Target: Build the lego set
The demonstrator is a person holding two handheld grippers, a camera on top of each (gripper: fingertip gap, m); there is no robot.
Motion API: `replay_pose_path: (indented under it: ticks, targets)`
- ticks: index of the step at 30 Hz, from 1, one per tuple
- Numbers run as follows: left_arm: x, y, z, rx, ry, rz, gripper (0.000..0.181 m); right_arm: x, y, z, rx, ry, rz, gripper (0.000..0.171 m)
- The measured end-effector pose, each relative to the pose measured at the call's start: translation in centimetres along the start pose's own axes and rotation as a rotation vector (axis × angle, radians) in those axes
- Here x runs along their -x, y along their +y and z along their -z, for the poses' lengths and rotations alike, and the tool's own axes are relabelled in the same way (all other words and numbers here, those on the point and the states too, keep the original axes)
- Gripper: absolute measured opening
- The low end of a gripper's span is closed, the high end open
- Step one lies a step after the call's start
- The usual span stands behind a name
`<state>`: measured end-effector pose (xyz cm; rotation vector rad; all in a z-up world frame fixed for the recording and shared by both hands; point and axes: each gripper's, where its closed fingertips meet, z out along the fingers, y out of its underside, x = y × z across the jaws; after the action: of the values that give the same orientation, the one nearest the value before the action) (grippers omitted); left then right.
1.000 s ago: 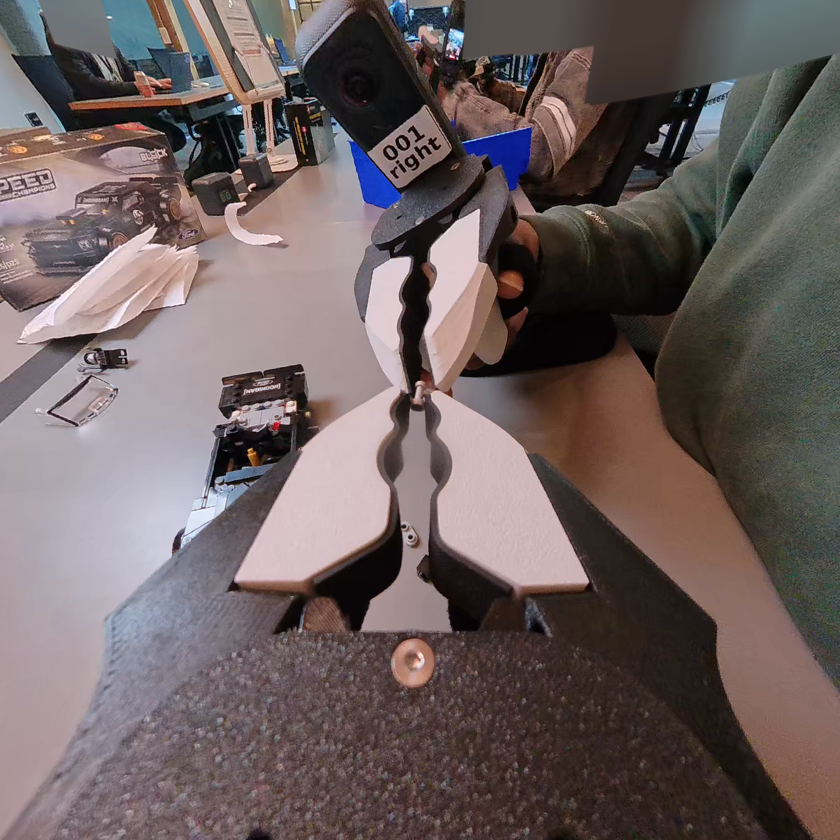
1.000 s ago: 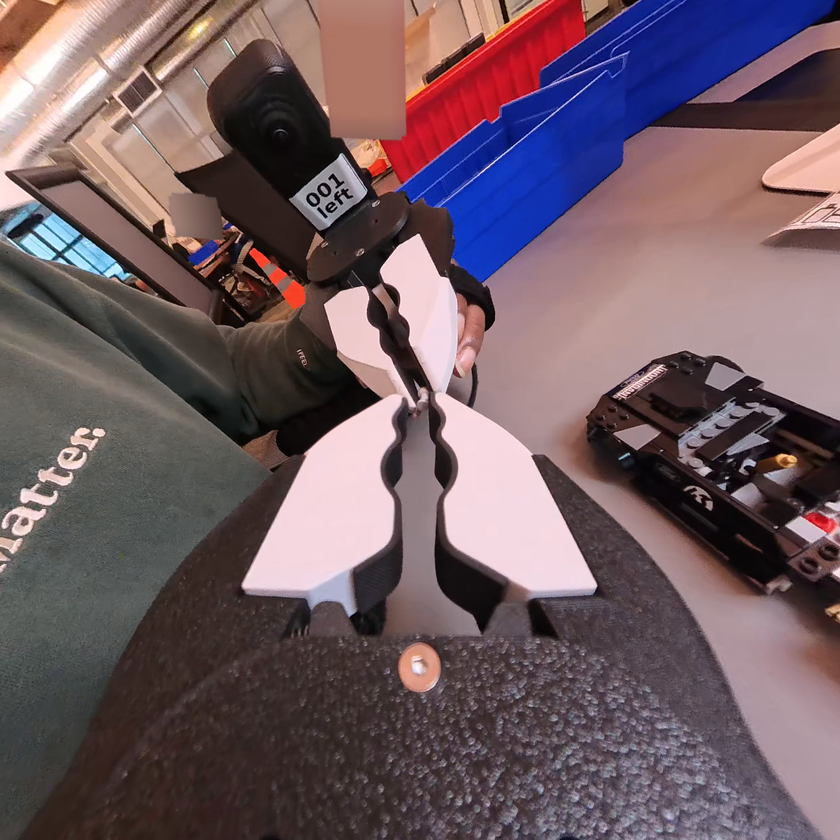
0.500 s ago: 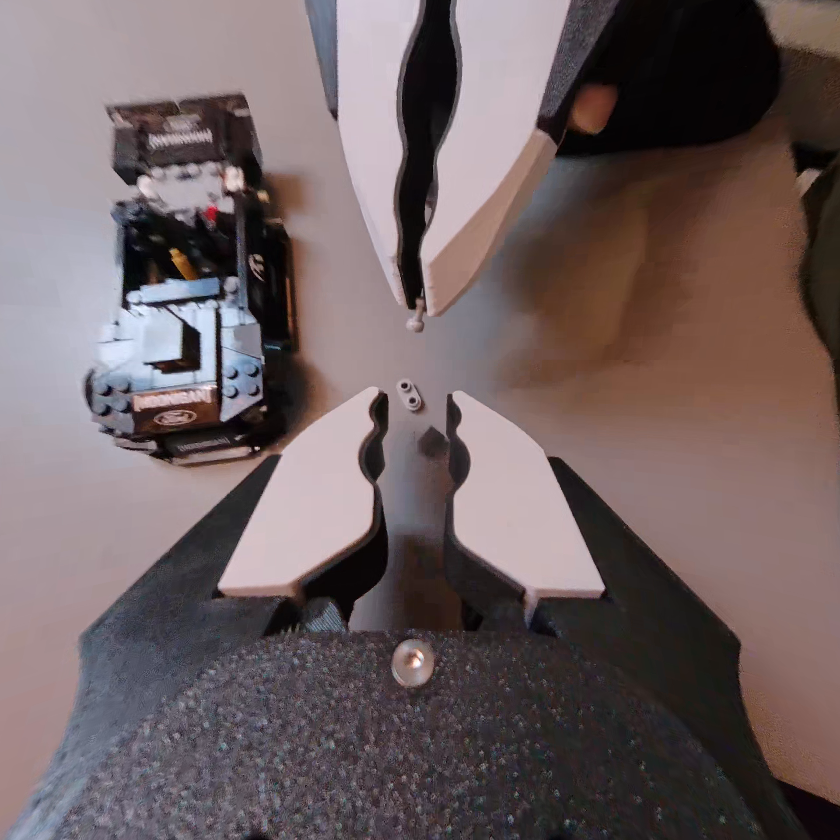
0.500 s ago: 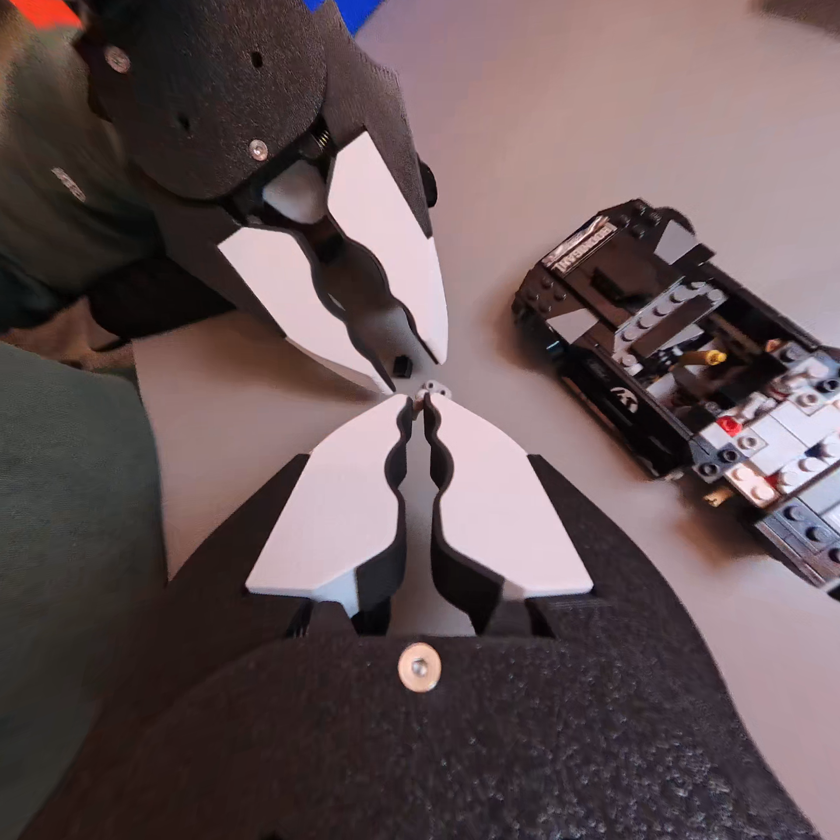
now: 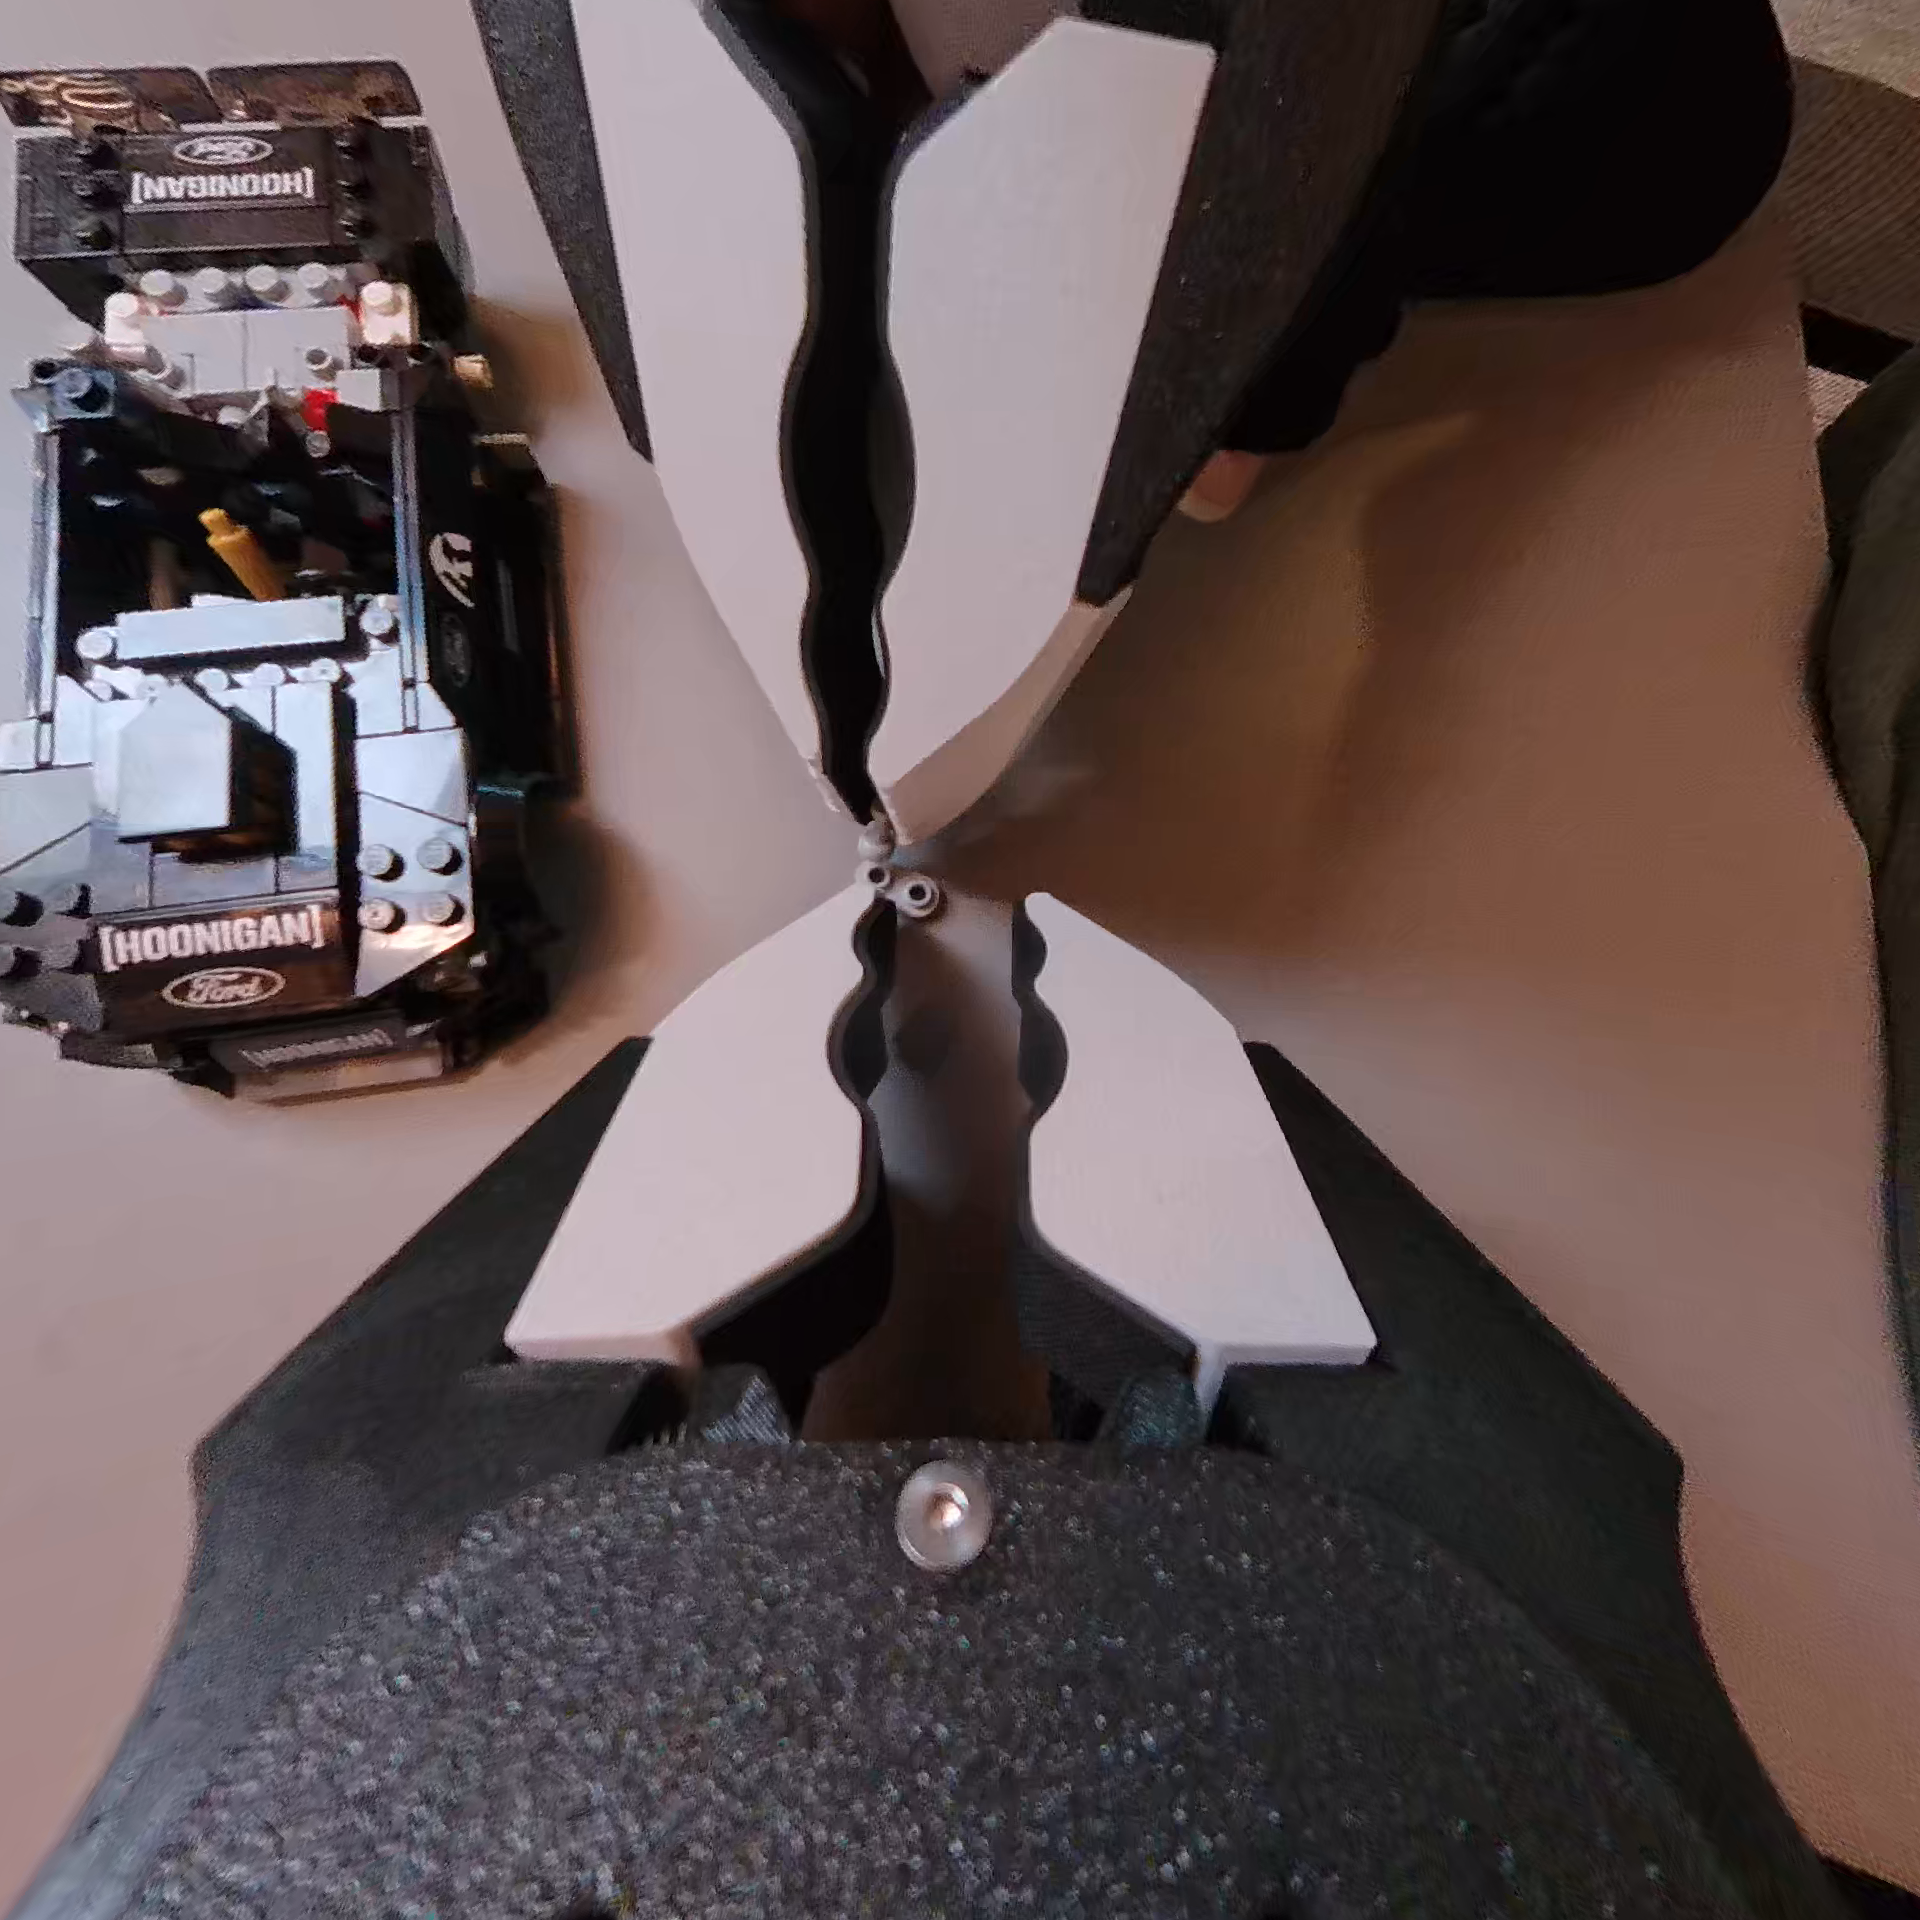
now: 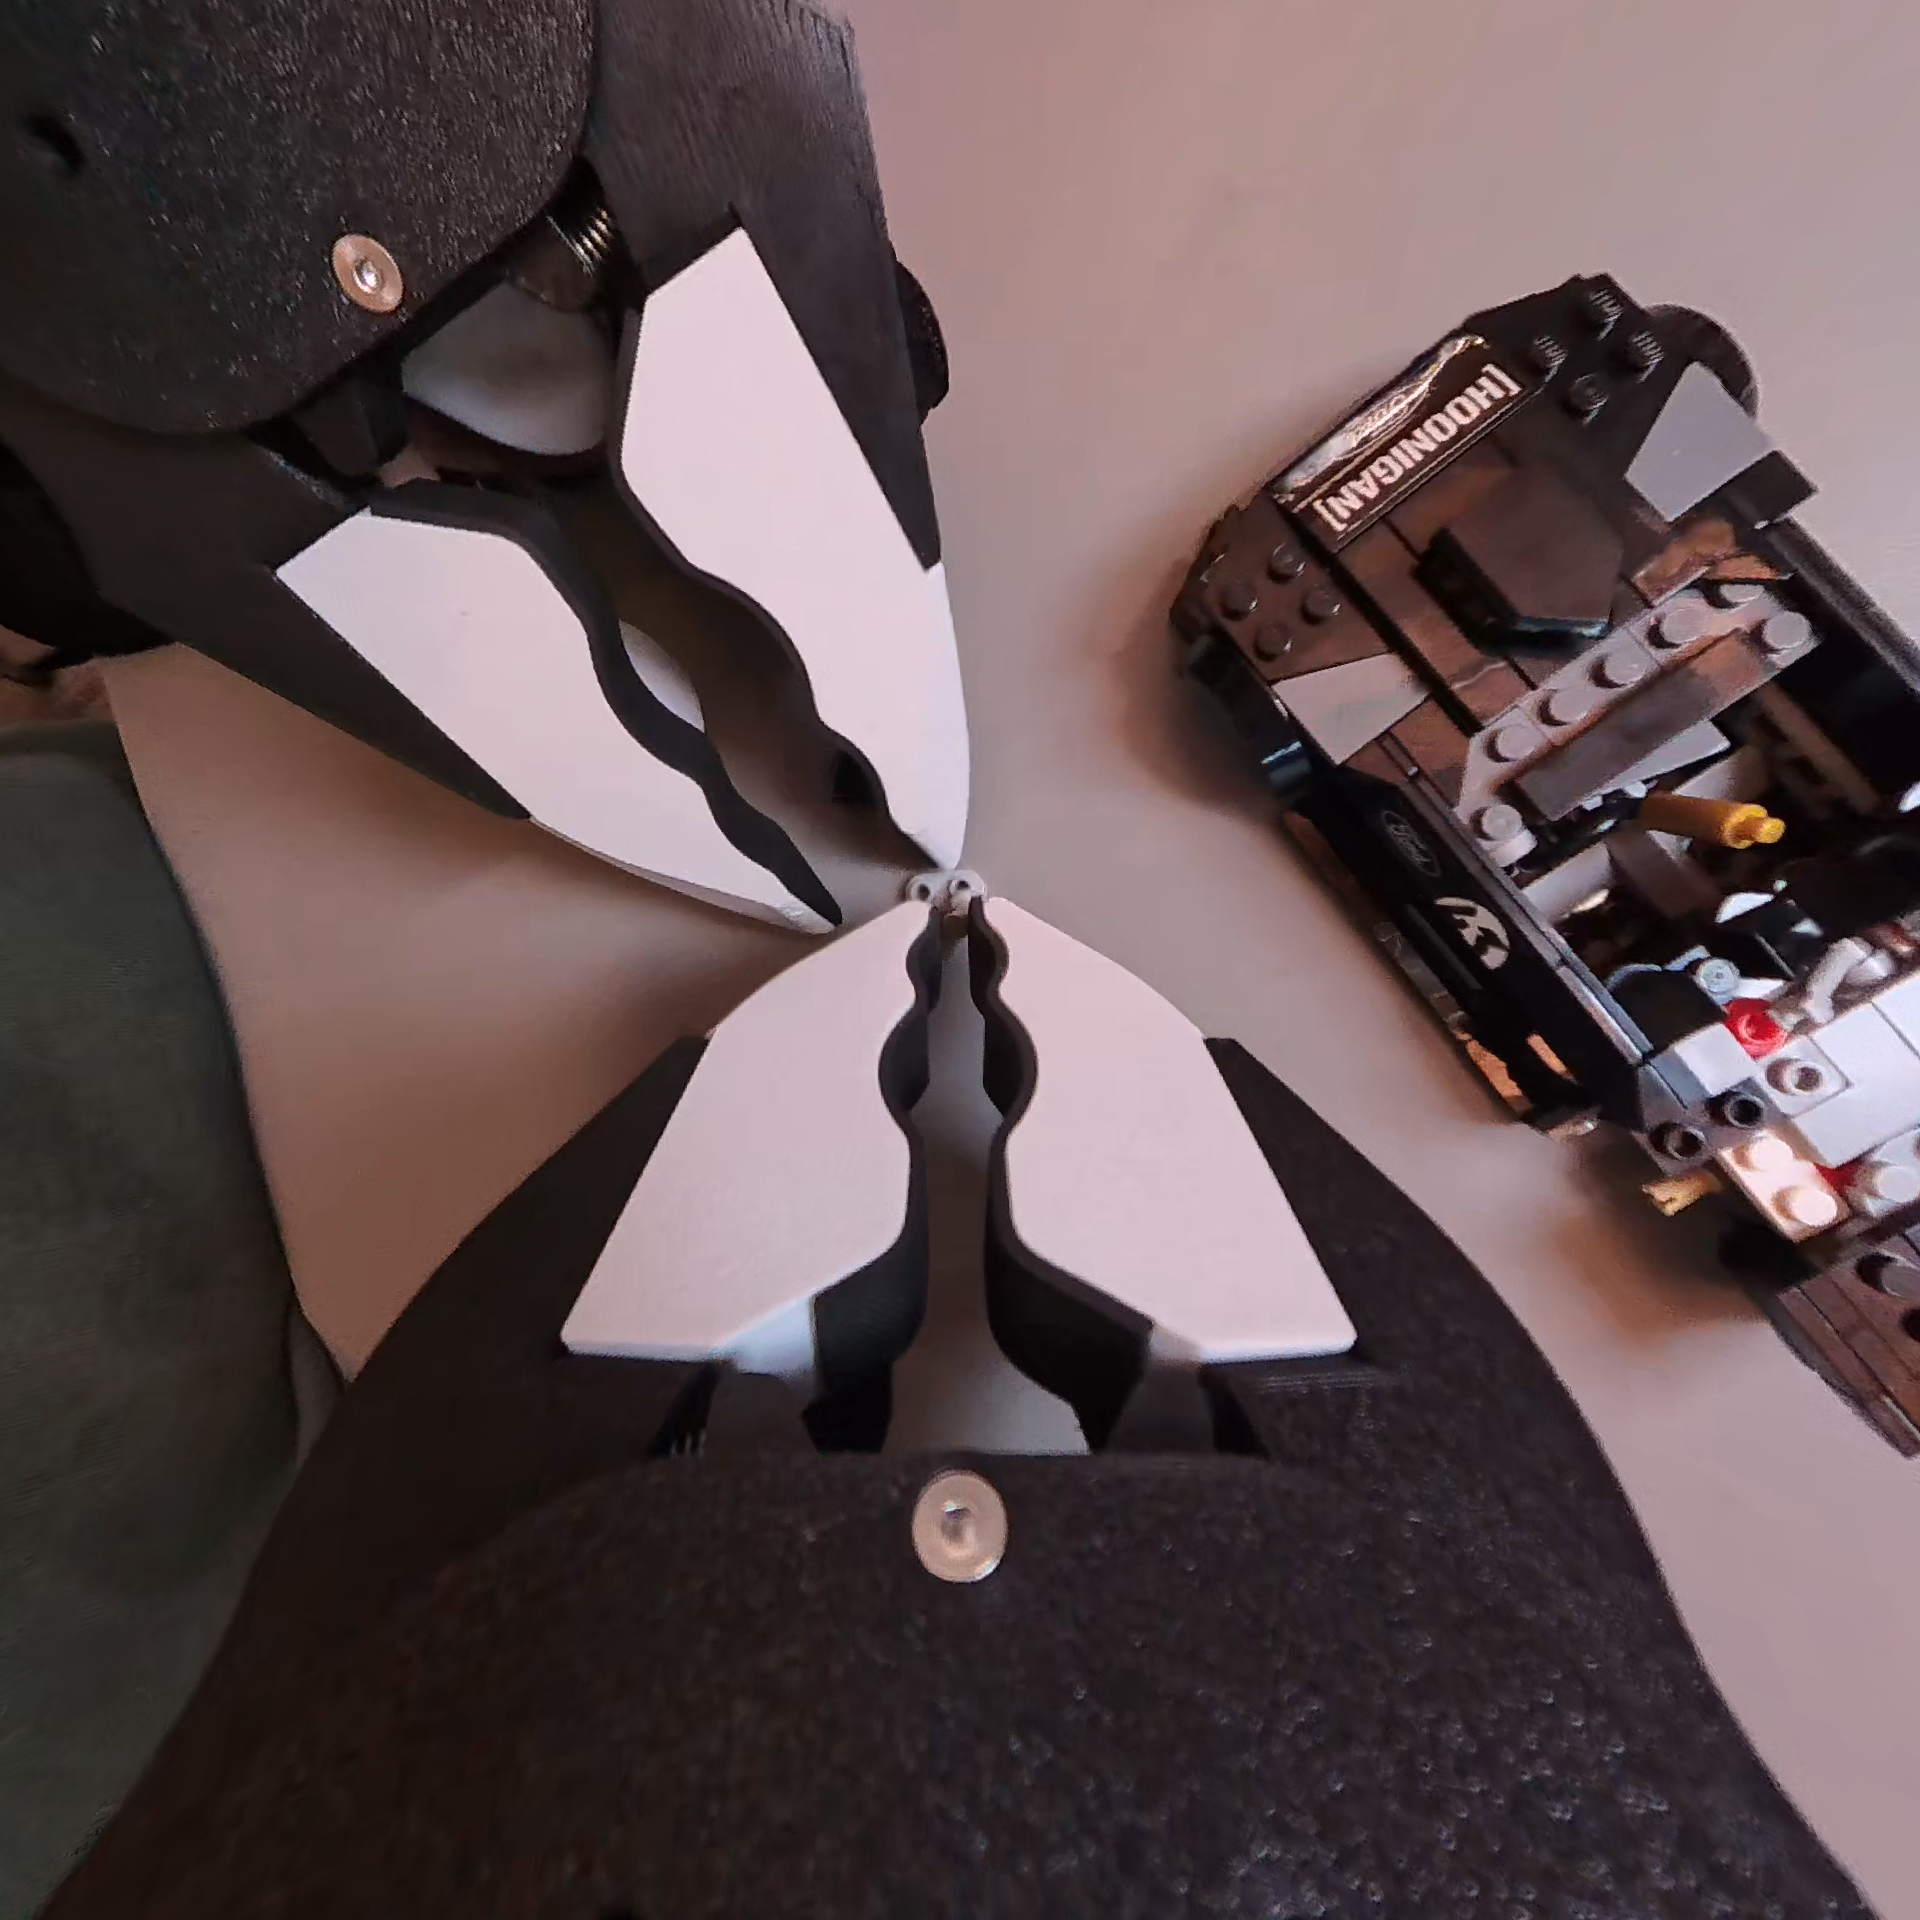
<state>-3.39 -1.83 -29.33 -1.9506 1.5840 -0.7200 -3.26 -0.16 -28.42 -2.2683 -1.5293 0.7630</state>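
Left wrist view only: fingertip [image 5: 1218,499] behind right gripper [image 5: 871,821]. Right gripper pinching small grey stud piece [image 6: 948,914] over two-hole grey plate [image 5: 902,886] on table [image 5: 1455,935]. Left gripper [image 5: 951,904] spread, tips flanking plate. Part-built black Lego car [image 5: 239,582] left of tongs; right in right wrist view.

The half-built black car [image 5: 239,582] sits well apart from the tiny grey piece [image 5: 902,888], with bare tabletop [image 5: 665,748] between. Beside that piece, the two grippers meet tip to tip, crowding any approach.
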Motion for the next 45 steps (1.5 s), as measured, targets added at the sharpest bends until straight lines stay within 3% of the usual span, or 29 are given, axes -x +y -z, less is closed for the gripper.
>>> replay_pose_path:
  ticks: [33, 45]
  targets:
    - [-0.3, 0.8, 3.3, -0.083, 0.013, -0.036, 0.017, 0.1, -0.4, -0.9, 0.367, 0.012, 0.167, 0.005]
    - [-3.2, 0.4, 5.9, -0.256, 0.073, -0.235, 0.007, -0.2, -1.2, -1.4, 0.611, 0.039, 0.302, 0.005]
